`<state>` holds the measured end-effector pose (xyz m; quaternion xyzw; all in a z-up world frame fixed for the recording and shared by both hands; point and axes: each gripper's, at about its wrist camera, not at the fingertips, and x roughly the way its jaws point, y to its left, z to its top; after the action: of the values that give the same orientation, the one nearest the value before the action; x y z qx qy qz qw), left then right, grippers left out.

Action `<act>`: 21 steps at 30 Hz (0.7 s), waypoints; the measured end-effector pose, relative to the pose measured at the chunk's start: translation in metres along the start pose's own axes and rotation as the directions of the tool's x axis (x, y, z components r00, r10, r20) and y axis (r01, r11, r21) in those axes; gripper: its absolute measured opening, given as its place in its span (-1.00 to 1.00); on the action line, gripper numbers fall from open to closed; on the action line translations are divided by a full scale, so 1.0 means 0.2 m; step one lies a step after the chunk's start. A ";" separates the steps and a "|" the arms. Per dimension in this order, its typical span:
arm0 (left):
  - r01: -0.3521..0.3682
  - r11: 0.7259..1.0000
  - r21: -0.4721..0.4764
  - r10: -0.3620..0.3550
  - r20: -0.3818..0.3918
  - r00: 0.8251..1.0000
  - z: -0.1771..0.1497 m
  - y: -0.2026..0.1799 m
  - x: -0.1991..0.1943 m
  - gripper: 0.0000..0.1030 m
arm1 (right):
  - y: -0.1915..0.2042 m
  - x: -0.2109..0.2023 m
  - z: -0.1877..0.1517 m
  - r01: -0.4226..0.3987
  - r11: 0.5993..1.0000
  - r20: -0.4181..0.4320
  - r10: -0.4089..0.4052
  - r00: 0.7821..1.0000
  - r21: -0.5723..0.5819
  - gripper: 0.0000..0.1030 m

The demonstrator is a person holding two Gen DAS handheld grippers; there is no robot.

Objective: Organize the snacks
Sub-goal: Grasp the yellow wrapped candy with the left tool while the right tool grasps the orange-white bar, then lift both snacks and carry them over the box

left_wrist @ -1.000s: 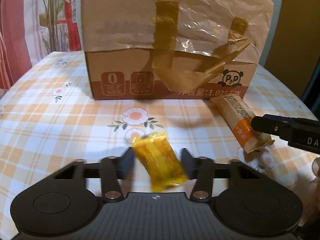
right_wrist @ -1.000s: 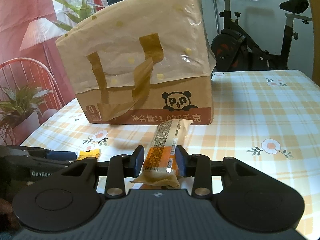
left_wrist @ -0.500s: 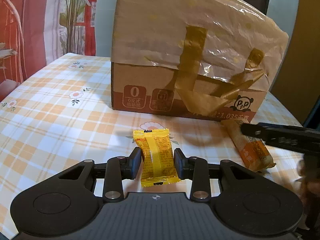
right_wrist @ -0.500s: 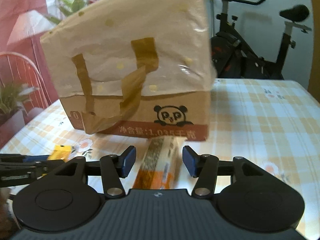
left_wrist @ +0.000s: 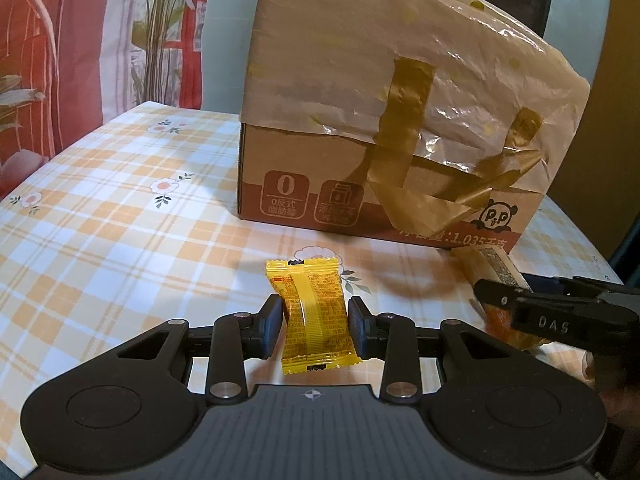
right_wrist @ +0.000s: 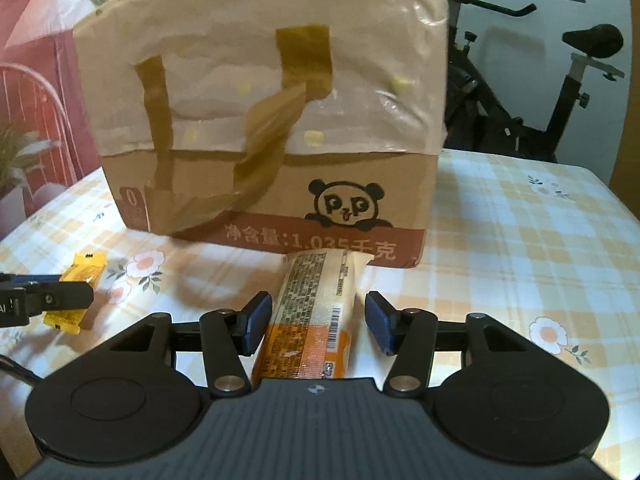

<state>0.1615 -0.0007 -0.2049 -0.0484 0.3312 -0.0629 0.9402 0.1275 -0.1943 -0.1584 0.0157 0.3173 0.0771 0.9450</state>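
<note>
Yellow snack packet (left_wrist: 314,312): stands between the pads of the left hand-held gripper (left_wrist: 314,326), long axis pointing away from it toward the cardboard box (left_wrist: 384,152). Both pads press the packet's sides; the jaws have just been closing and now look clamped on it. Whether its lower end rests on the tabletop (left_wrist: 120,220) cannot be told.

Long snack bar (right_wrist: 316,308): lies flat on the tabletop near its middle, far end touching or just short of the box front, long axis running straight out from the right hand-held gripper (right_wrist: 316,322). Jaws apart, having just been opening; the bar sits between them, the right pad clear of it, the left close beside.

Judgement: each snack lies directly ahead of its own gripper, so no reach across is needed. The bar is loose, the packet held.
</note>
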 end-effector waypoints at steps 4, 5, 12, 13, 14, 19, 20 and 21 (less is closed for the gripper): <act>0.001 1.000 -0.001 -0.001 -0.003 1.000 0.00 0.00 0.00 -0.27 | 0.03 0.00 0.00 -0.026 0.999 -0.008 0.026 1.000 -0.047 0.08; 0.002 1.000 0.000 -0.002 -0.002 1.000 0.00 0.00 0.00 -0.27 | 0.04 0.00 -0.01 -0.037 0.998 -0.008 0.037 0.999 -0.058 0.08; 0.001 1.000 0.001 -0.001 0.002 1.000 0.00 0.00 -0.01 -0.27 | 0.18 -0.02 -0.04 -0.128 0.961 -0.014 0.129 0.992 -0.246 0.04; 0.001 1.000 0.001 -0.001 0.001 1.000 0.00 0.00 -0.01 -0.27 | 0.19 -0.02 -0.04 -0.132 0.955 -0.016 0.132 0.991 -0.265 0.04; 0.001 1.000 0.001 -0.001 0.000 1.000 0.00 0.00 -0.01 -0.27 | 0.20 -0.02 -0.05 -0.132 0.951 -0.018 0.133 0.991 -0.279 0.04; 0.004 1.000 0.001 -0.004 -0.009 1.000 -0.01 0.01 0.00 -0.27 | 0.20 -0.01 -0.05 -0.132 0.954 -0.022 0.131 0.991 -0.268 0.03; 0.004 1.000 0.001 -0.004 -0.009 1.000 -0.01 0.01 0.00 -0.27 | 0.19 -0.01 -0.05 -0.132 0.956 -0.023 0.130 0.991 -0.262 0.03; 0.004 1.000 0.001 -0.004 -0.010 1.000 -0.01 0.01 0.00 -0.27 | 0.19 0.00 -0.05 -0.131 0.957 -0.024 0.129 0.991 -0.258 0.03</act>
<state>0.1608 0.0006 -0.2066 -0.0484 0.3357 -0.0654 0.9385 0.1166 -0.1562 -0.1627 -0.0873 0.3063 0.1798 0.9307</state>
